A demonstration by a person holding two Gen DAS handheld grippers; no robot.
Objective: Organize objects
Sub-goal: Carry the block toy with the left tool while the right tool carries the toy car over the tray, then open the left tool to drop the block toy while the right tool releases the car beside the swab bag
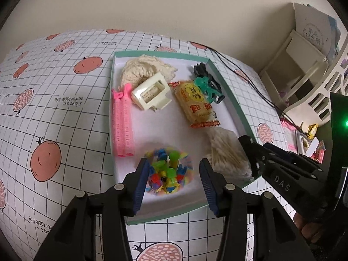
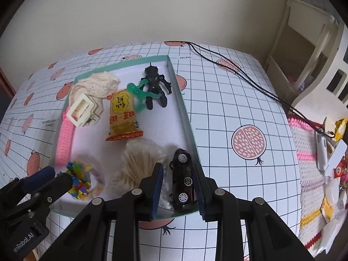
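A shallow green-rimmed tray [image 1: 230, 100] [image 2: 184, 113] lies on the table. My left gripper [image 1: 174, 180] [image 2: 58, 175] is open, its fingers either side of a clear bag of colourful small toys [image 1: 167, 169] [image 2: 80, 180] at the tray's near edge. My right gripper [image 2: 179, 187] [image 1: 256, 145] is open at the tray's near right corner. A black toy car [image 2: 182, 178] lies on its side between its fingers, close to the right pad. A bag of cotton swabs [image 1: 226, 152] [image 2: 139, 163] sits beside it.
Also in the tray: pink hair rollers [image 1: 122, 126], a cream plastic box [image 1: 151, 94], a beige knitted cloth [image 1: 143, 67], a yellow snack packet [image 1: 195, 104], green [image 1: 206, 87] and black [image 2: 154, 82] figures. A black cord [image 2: 250, 82] crosses the table's right side; cluttered shelves stand beyond.
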